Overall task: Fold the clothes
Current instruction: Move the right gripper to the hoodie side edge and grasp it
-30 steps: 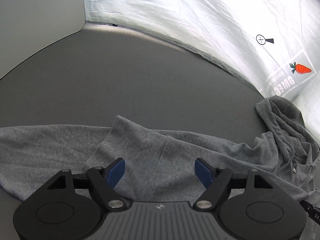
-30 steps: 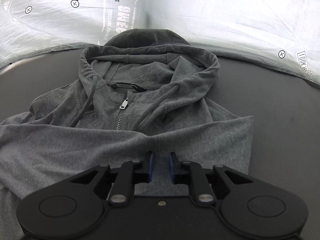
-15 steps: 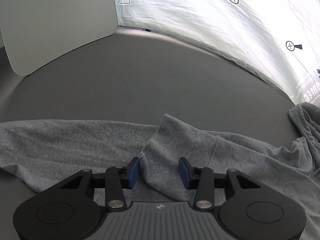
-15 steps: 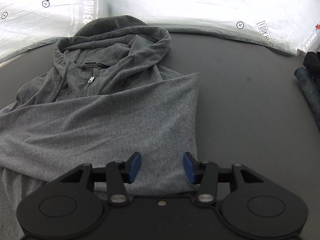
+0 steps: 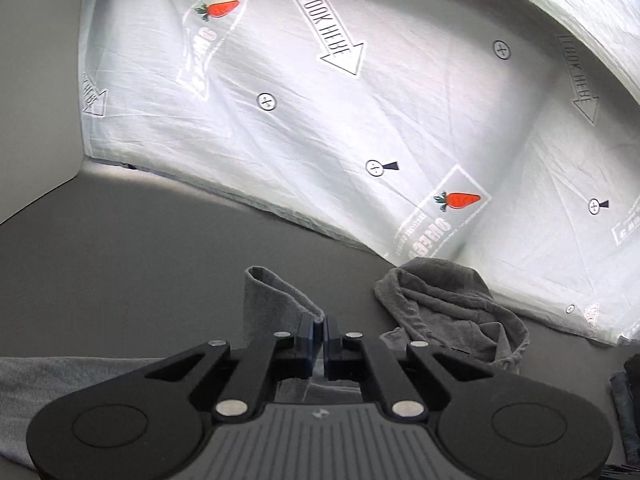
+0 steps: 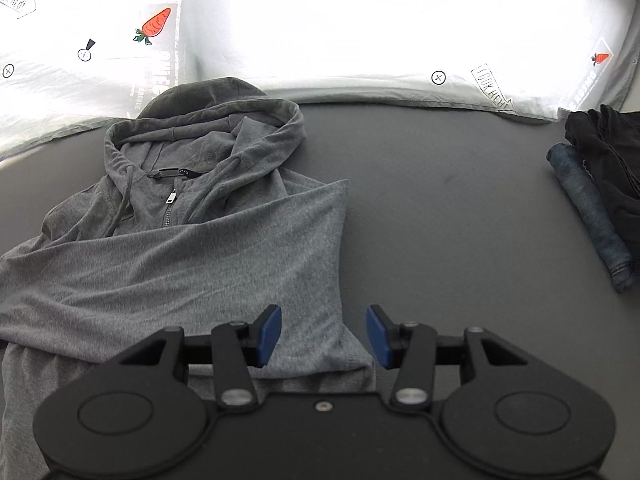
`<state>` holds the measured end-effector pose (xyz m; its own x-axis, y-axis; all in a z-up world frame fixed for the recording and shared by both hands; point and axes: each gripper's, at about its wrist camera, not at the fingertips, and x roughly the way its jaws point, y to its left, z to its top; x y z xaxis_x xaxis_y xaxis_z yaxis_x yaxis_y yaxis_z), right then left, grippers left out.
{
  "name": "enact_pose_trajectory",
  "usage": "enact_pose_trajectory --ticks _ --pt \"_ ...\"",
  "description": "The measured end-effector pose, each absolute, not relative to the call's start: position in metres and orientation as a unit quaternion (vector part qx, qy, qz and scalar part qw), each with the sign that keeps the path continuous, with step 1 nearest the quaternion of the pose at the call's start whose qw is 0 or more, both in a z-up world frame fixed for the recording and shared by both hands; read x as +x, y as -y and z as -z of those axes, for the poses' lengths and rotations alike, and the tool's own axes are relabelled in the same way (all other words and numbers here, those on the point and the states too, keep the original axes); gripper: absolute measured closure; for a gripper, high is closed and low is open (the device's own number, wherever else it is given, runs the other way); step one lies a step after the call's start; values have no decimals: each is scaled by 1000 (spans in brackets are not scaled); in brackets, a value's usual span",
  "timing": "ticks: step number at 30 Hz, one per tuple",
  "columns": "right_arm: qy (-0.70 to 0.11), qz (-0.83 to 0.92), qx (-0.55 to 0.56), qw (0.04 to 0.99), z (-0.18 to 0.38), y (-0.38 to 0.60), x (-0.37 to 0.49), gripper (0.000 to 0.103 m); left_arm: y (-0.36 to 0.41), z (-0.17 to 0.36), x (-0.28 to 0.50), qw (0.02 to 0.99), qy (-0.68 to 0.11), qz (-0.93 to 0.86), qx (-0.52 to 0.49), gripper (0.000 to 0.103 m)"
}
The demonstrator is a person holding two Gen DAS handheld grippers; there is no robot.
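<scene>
A grey zip hoodie (image 6: 192,248) lies on the dark table, hood toward the white backdrop, one sleeve folded across its chest. My right gripper (image 6: 323,334) hovers open over the folded sleeve's cuff end, its blue pads (image 6: 269,334) clear of the cloth. In the left wrist view my left gripper (image 5: 319,330) is shut on a fold of the hoodie's other sleeve (image 5: 276,300), lifted off the table so the cloth stands up above the pads. The hood (image 5: 448,304) lies to its right.
The dark grey table (image 6: 440,208) spreads right of the hoodie. A folded blue denim piece (image 6: 588,208) and a black garment (image 6: 608,148) sit at the right edge. A white printed sheet (image 5: 360,120) hangs behind; a grey panel (image 5: 36,80) stands at left.
My left gripper closed on the sleeve and rose, tilting up and turning toward the hood. My right gripper opened, let go of the folded sleeve and drifted right toward its cuff end.
</scene>
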<state>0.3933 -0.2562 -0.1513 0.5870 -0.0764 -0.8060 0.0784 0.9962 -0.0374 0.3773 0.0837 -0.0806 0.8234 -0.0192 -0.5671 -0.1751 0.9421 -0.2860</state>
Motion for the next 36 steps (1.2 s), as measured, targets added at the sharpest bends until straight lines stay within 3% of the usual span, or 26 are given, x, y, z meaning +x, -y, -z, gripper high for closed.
enact_pose_trajectory --ticks 5,6,7,9,12,15,25,26,29,30,36 --pt "-452 73 23 889 153 279 378 55 19 76 402 925 -318 147 -148 95" --pt "-453 77 30 888 153 283 376 55 33 84 408 913 -335 180 -149 86" --pt "-453 81 37 887 154 286 375 55 52 101 414 894 -362 220 -148 64" --pt "-454 84 49 885 154 292 373 55 74 132 417 863 -423 244 -130 45" --pt "-448 73 57 889 152 294 371 54 63 148 402 856 -451 213 -136 43" --pt "-448 31 80 890 154 288 377 53 26 146 387 866 -435 172 -176 26" --pt "-477 -106 99 867 195 219 443 51 -60 179 393 868 -447 -10 -217 26" --pt "-478 -109 92 867 200 211 448 57 -62 182 395 868 -451 -19 -207 26" --pt "-457 -116 65 879 202 197 448 91 -60 191 398 870 -459 -25 -179 26" --pt "-452 -114 64 882 199 198 447 96 -58 192 399 870 -462 -27 -170 25" --pt "-407 -78 82 906 165 236 425 97 -29 177 405 891 -445 -19 -86 25"
